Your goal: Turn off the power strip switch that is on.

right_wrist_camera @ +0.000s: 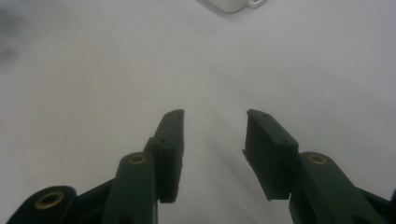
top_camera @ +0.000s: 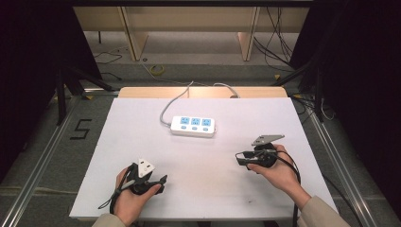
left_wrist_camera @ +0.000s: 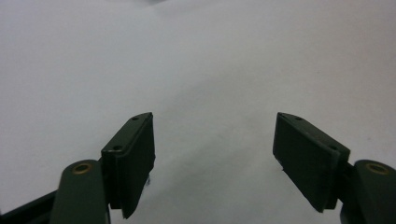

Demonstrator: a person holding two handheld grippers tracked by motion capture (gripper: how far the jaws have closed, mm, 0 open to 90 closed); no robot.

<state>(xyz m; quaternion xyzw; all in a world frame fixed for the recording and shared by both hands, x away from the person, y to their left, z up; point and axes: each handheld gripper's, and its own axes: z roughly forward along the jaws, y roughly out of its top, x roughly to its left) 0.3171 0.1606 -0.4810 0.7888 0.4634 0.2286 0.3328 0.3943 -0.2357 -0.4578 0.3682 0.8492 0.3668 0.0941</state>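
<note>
Nearest the camera, two forearms come in at the bottom of the high view, each hand wrapped around a gripper, and nothing is being held by either one. Everything is placed off the white power strip (top_camera: 193,126), which is lying flat on the white table (top_camera: 142,118) toward the far middle, its long axis running left-right across the table, with a grey cord (top_camera: 172,104) trailing off its left end over the far edge. Well short of the strip and off to its left, the left gripper (top_camera: 163,179) is parked close to the near edge; its jaws are spread wide in the left gripper view (left_wrist_camera: 214,154), with only bare tabletop seen between them. Off to the strip's right, and clearly closer to it, the right gripper (top_camera: 239,158) is held with its jaws pointing leftward; in the right gripper view (right_wrist_camera: 214,140) they're parted about halfway, empty, and a corner of the strip (right_wrist_camera: 233,4) is caught at the top edge, ahead and slightly right of the fingertips. So the right hand is probably the one better placed for a reach, and the strip would likely be met from its right end, along its length.
</note>
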